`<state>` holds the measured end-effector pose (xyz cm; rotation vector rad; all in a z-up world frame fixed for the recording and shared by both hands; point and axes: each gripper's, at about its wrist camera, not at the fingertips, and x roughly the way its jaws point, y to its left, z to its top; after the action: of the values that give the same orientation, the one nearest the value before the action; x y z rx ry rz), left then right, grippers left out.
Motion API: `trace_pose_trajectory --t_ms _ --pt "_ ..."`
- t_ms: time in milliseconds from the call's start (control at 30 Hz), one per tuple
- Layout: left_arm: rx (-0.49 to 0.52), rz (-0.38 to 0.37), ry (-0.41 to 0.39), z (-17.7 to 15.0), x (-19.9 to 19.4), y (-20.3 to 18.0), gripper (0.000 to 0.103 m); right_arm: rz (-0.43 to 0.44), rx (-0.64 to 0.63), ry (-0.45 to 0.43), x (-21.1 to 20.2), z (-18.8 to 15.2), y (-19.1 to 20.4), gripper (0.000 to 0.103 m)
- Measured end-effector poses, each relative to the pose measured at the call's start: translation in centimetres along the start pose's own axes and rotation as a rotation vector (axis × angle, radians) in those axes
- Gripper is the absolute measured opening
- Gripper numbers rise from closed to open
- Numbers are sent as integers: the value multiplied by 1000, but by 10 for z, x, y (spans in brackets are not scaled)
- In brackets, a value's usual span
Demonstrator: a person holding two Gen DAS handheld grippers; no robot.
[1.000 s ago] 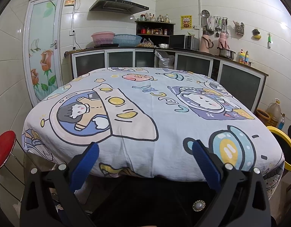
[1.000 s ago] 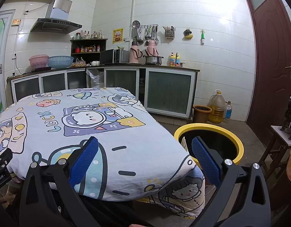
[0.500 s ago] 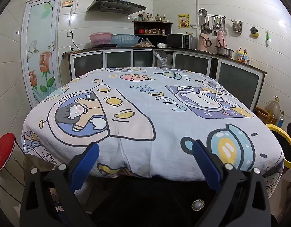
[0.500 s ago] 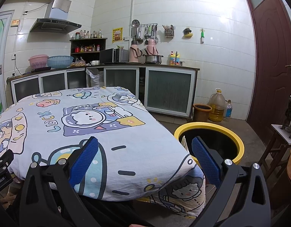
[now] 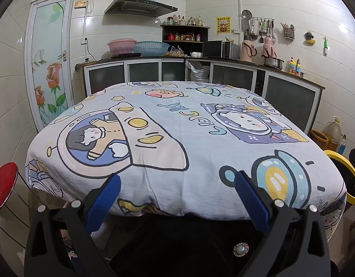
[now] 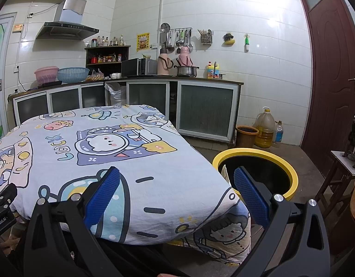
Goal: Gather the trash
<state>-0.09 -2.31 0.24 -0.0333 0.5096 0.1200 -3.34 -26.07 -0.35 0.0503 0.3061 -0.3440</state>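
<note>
Holding both claws, left gripper (image 5: 176,190) and right gripper (image 6: 176,188), wide and empty; no trash visible on tablecloth (image 5: 189,138); bin (image 6: 290,173) waiting alongside.

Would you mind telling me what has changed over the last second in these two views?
Very little. The left gripper has drifted slightly, so the table sits a touch lower in its view. The right gripper has barely moved. Nothing was gripped or released: both remain open and empty, and the bin stays beside the table.
</note>
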Motion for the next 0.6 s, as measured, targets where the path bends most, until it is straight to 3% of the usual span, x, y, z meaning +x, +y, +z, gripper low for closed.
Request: trace_pose_trajectory --t_ms 600 --pt "12 -15 16 -2 6 1 95 0 1 4 0 -2 0 95"
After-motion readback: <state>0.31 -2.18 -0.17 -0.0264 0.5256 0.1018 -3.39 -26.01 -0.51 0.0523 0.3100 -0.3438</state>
